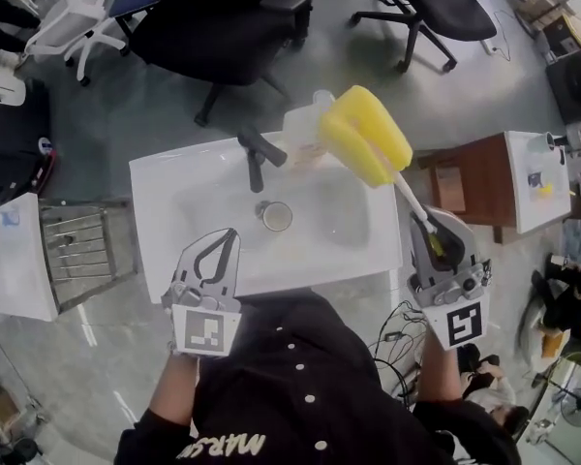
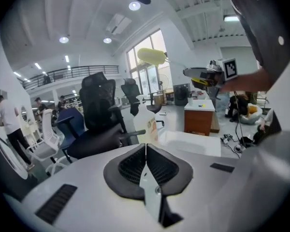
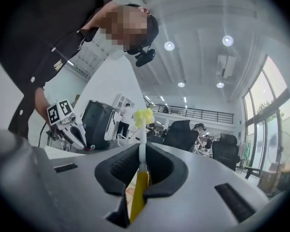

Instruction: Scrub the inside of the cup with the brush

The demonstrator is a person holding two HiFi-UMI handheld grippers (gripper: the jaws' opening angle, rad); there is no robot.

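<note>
Right gripper (image 1: 434, 232) clamped on the yellow sponge-headed, white-stemmed brush (image 1: 368, 139), raised over the white ceramic sink (image 1: 165, 192); left gripper (image 1: 228, 238) closed, empty; small round cup (image 1: 276, 217) stands in the basin, untouched; scrubbing apparently not begun.

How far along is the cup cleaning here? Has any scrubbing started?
Done: the right claw is shut on the brush, whose yellow sponge head is up over the back edge of the sink. In hand: nothing yet touches the cup, which sits alone in the basin. The left claw is shut and empty at the front rim. Left: probably steadying the cup and scrubbing inside it.
</note>
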